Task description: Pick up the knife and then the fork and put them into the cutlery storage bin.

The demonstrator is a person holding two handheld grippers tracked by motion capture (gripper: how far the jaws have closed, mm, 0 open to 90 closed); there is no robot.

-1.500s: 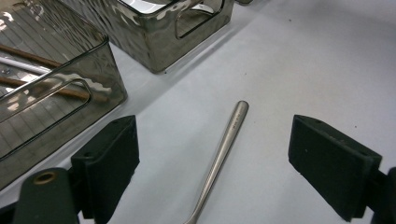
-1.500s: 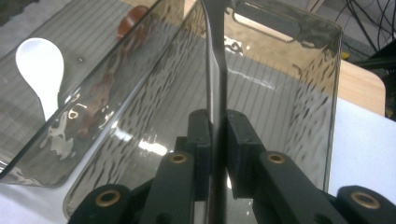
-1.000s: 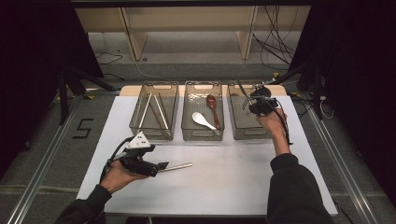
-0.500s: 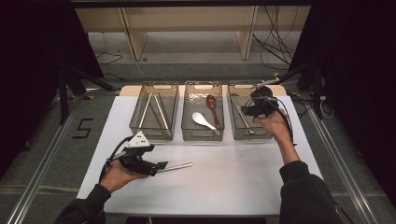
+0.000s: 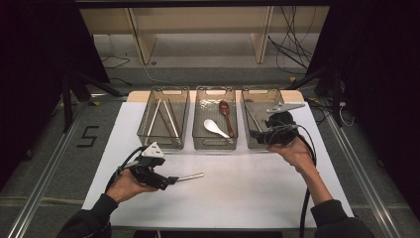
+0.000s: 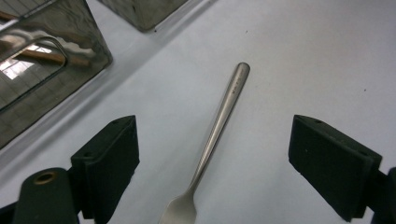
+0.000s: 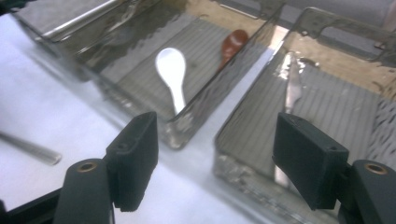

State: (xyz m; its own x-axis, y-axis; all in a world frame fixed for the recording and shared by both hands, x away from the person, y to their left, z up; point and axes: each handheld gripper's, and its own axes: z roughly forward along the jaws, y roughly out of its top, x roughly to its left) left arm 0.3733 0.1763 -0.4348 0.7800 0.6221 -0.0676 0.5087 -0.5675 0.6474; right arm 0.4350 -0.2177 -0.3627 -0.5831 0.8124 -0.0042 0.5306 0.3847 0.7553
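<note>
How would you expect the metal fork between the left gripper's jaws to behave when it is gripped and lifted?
The fork looks like solid metal, so probably stiff. Its smooth, narrow, rounded handle may slip or twist between the pads. Lying flat on the table, it seems unlikely to roll.

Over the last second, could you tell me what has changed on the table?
The right gripper pulled back from over the right bin toward its near rim, its fingers opening, nothing between them. The left gripper stayed put, open around the fork. The spoons stayed in the middle bin.
</note>
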